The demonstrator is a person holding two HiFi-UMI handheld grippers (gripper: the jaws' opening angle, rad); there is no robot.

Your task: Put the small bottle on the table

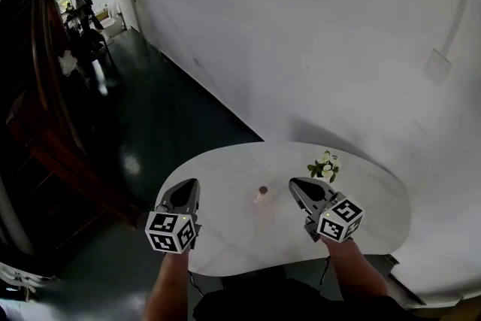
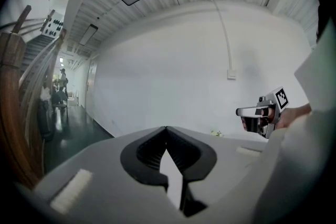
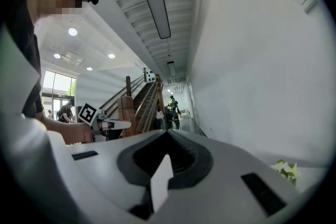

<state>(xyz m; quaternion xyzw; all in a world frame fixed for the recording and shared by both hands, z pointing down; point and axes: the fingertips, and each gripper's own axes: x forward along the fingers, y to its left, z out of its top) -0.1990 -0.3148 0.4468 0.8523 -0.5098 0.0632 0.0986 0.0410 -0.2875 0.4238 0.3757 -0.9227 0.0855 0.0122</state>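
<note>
The small bottle (image 1: 261,195), clear with a reddish cap, stands upright on the white oval table (image 1: 376,237), between my two grippers and touching neither. My left gripper (image 1: 188,189) hovers over the table's left edge, jaws shut and empty. To the bottle's right my right gripper (image 1: 296,184) is shut with nothing held. In the left gripper view the left gripper (image 2: 166,129) has its tips together, and the right gripper (image 2: 258,115) shows far right. The right gripper view shows the right gripper (image 3: 168,133) with closed tips and the left gripper (image 3: 105,124) at left. Neither gripper view shows the bottle.
A small bunch of white flowers (image 1: 325,165) lies on the table's far side, near the right gripper. A white wall runs behind the table. A wooden staircase (image 1: 45,109) and dark floor lie to the left, with people (image 1: 79,4) far down the hall.
</note>
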